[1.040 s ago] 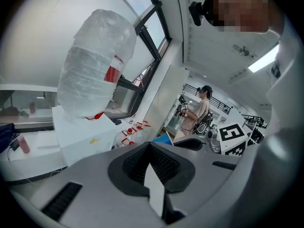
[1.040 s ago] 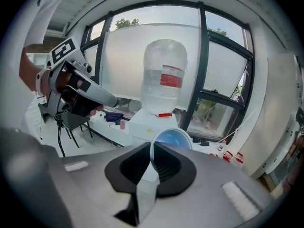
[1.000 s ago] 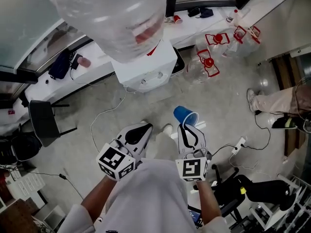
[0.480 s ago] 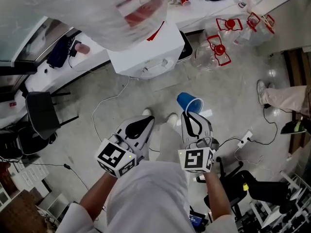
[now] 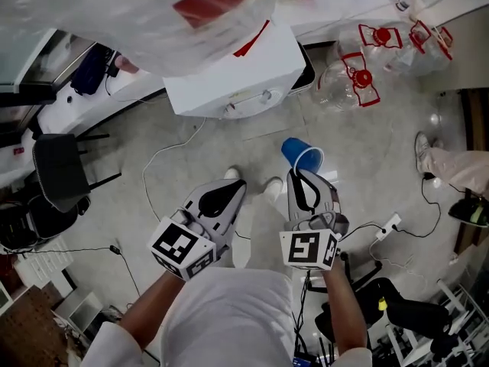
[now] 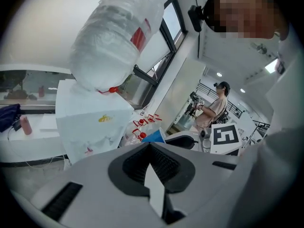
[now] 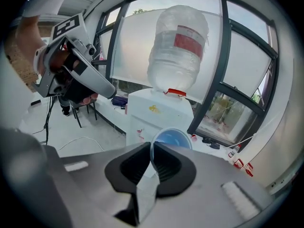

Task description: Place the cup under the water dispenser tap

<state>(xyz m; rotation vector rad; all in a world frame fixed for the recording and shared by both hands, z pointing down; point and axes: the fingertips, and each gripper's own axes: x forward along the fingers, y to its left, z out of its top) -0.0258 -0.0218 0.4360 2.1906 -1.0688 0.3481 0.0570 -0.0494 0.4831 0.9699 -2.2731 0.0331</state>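
Currently the right gripper (image 5: 300, 176) is clenched on the blue cup (image 5: 302, 154). The right gripper view shows the cup's thin wall nipped between both pads, with its round mouth just beyond the jaw tips. The left gripper (image 5: 231, 192) sits beside it at 9 o'clock, its jaws closed on each other with nothing between them. The cup hangs above the floor, well apart from the white dispenser (image 5: 237, 75), which lies at 11 o'clock from it in the head view. A clear water bottle (image 5: 176, 6) stands inverted on top of the dispenser. Jugs with red handles (image 5: 357, 79) lie on the floor at 1 o'clock. A black chair (image 5: 59, 176) stands far off at 9 o'clock.
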